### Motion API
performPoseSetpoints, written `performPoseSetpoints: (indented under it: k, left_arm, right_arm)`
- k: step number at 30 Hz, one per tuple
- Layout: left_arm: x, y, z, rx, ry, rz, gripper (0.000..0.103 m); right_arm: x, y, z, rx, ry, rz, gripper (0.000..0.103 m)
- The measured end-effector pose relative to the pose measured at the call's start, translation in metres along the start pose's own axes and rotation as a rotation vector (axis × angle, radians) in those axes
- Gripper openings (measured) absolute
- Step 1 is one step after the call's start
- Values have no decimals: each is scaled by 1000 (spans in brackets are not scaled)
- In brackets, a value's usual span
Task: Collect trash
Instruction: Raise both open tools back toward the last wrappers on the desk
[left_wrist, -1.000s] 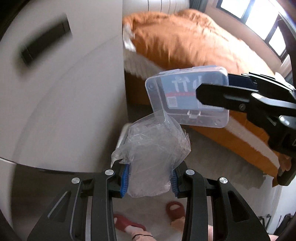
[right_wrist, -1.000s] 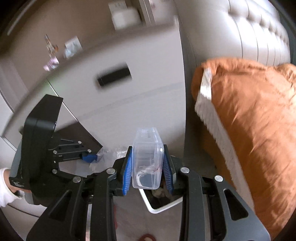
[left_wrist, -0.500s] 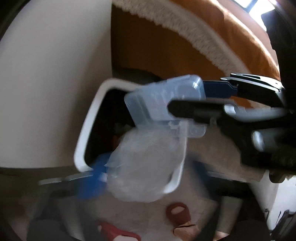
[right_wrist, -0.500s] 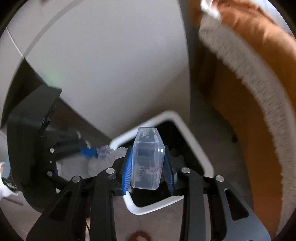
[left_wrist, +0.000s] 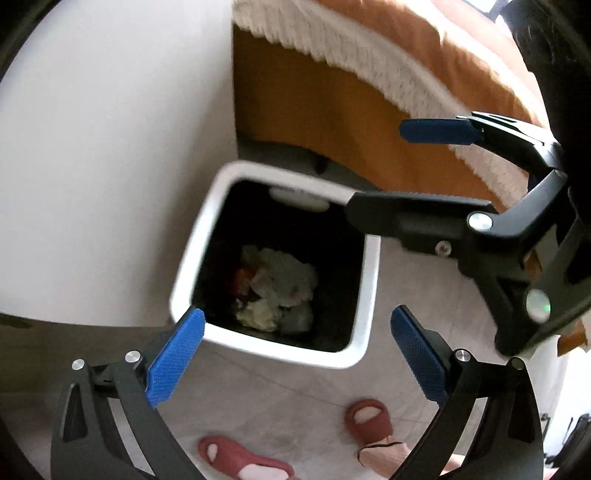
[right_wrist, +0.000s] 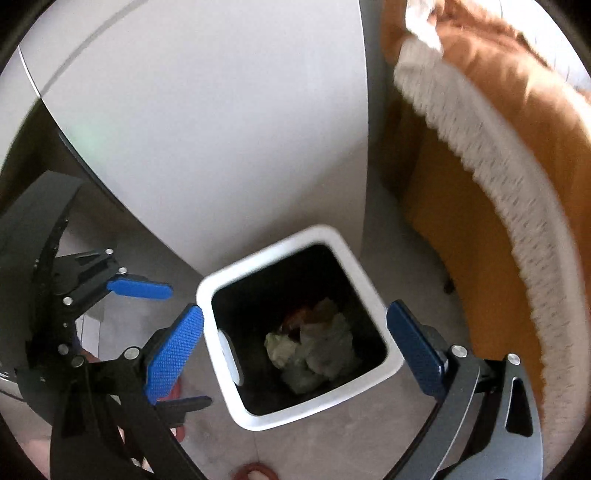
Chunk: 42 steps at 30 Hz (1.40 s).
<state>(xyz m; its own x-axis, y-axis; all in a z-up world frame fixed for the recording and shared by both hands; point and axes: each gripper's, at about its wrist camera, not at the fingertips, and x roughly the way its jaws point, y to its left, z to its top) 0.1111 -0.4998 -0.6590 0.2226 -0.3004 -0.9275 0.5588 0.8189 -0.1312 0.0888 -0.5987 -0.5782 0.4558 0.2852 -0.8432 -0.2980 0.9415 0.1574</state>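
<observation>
Left wrist view: a pale tiled floor (left_wrist: 280, 398) carries a white-rimmed trash bin (left_wrist: 364, 295) with a dark inside, standing between a white cabinet (left_wrist: 110, 166) on the left and a bed (left_wrist: 351, 110) with an orange cover and white fringed edge at the far right. Crumpled trash (left_wrist: 280, 291), pale paper and plastic with a bit of red, lies at the bottom of the bin. Two red slippers (left_wrist: 365, 417) show on the near floor. The left claw (left_wrist: 295, 350) hangs over the near rim of the bin, its blue pads spread wide, released and holding nothing. The right claw (left_wrist: 380, 170) reaches in from the right over the far rim, its jaws also apart and bare.

Right wrist view: the same bin (right_wrist: 221, 288) sits on the grey floor (right_wrist: 332, 439) beside the white cabinet (right_wrist: 221, 129), with the bed (right_wrist: 498, 184) curving down the right. The trash (right_wrist: 314, 347) rests deep inside. The right claw (right_wrist: 295, 347) straddles the bin's opening from above, blue pads wide apart, released. The left claw (right_wrist: 162, 343) enters at the left, beside the bin, jaws apart.
</observation>
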Motion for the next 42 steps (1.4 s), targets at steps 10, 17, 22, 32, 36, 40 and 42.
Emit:
performPoseSetpoints:
  k: [10, 17, 22, 32, 36, 40, 42]
  left_arm:
    - [-165, 17, 35, -120, -192, 47, 98]
    - [-295, 25, 48, -231, -333, -15, 98]
    - [-383, 53, 44, -344, -453, 60, 98]
    - [-503, 147, 31, -417, -555, 305, 98]
    - [-533, 196, 24, -440, -538, 368, 98]
    - [-557, 233, 14, -466, -552, 393, 98]
    - [-563, 253, 11, -466, -563, 410, 98]
  right_arm:
    - [-123, 42, 83, -53, -146, -49, 99]
    - [-218, 89, 156, -101, -329, -77, 99]
    - [-264, 123, 201, -101, -450, -52, 99]
    - [-292, 239, 297, -229, -534, 54, 99]
    - [-288, 290, 331, -262, -529, 98, 99]
    - [-279, 334, 358, -288, -555, 82, 99]
    - [-273, 347, 370, -290, -551, 89, 99]
